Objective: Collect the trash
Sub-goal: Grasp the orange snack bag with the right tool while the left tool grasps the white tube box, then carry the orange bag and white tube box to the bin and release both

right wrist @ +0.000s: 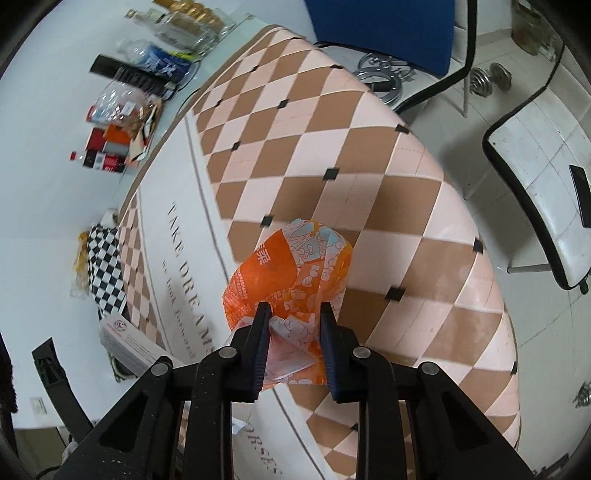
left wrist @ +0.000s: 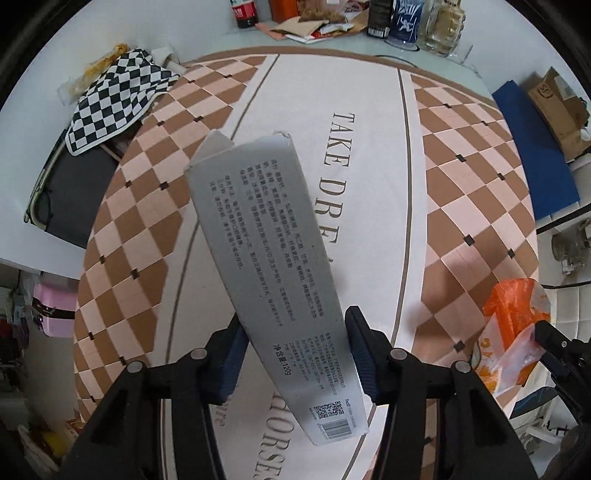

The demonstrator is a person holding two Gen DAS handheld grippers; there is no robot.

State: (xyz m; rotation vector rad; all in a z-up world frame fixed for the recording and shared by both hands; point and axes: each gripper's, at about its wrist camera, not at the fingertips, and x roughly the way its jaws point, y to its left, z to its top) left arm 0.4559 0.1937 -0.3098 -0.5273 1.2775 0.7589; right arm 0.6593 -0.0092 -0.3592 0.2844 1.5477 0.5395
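Note:
My left gripper (left wrist: 295,354) is shut on a long grey cardboard box (left wrist: 266,258) with printed text, held above the checkered tablecloth (left wrist: 147,240). The box's torn far end points away from me. The box also shows at the left in the right wrist view (right wrist: 129,347). My right gripper (right wrist: 293,332) is shut on a crumpled orange and white plastic wrapper (right wrist: 291,273), held above the cloth. The wrapper and the right gripper also show at the right edge of the left wrist view (left wrist: 513,332).
A black-and-white checkered cloth (left wrist: 110,99) lies at the table's left edge. Bottles, boxes and snack packets (left wrist: 332,18) crowd the far edge. A blue chair (right wrist: 384,33) and a white stool (right wrist: 539,184) stand beside the table.

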